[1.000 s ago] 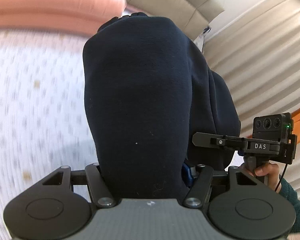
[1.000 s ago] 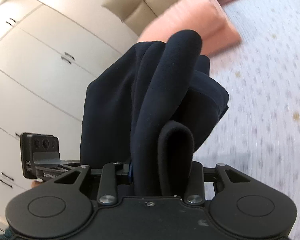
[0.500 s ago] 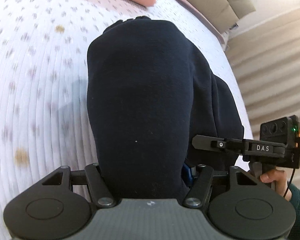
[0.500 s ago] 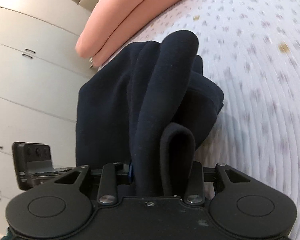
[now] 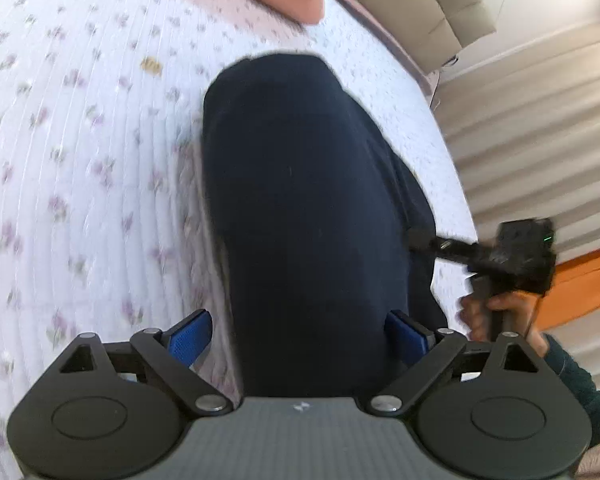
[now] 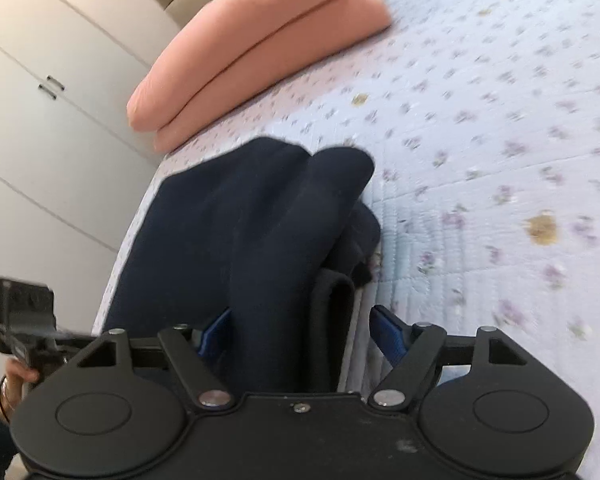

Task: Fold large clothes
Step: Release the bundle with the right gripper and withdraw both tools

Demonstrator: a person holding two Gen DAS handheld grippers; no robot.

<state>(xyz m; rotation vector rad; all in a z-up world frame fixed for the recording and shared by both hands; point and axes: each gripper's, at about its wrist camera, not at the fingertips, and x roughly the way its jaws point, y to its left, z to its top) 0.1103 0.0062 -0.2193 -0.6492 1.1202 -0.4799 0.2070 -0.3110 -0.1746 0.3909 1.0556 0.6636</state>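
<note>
A dark navy garment (image 5: 312,208) lies folded in a thick bundle on the floral quilted bed (image 5: 80,160). My left gripper (image 5: 300,336) is open, its blue pads (image 5: 190,336) spread on either side of the garment's near end. In the right wrist view the same garment (image 6: 252,232) lies in bulky folds near the bed's edge. My right gripper (image 6: 300,332) is open too, its blue pads (image 6: 388,334) apart around a thick fold. The other gripper and the hand holding it show at each view's side (image 5: 512,256).
A folded pink blanket (image 6: 260,48) lies on the bed beyond the garment. White wardrobe doors (image 6: 40,100) stand to the left of the bed. A beige headboard (image 5: 428,4) and a striped curtain (image 5: 540,120) are at the far side.
Both grippers were shut on the raised garment and have swung down to the bed. Both have now opened, and the garment rests on the quilt.
</note>
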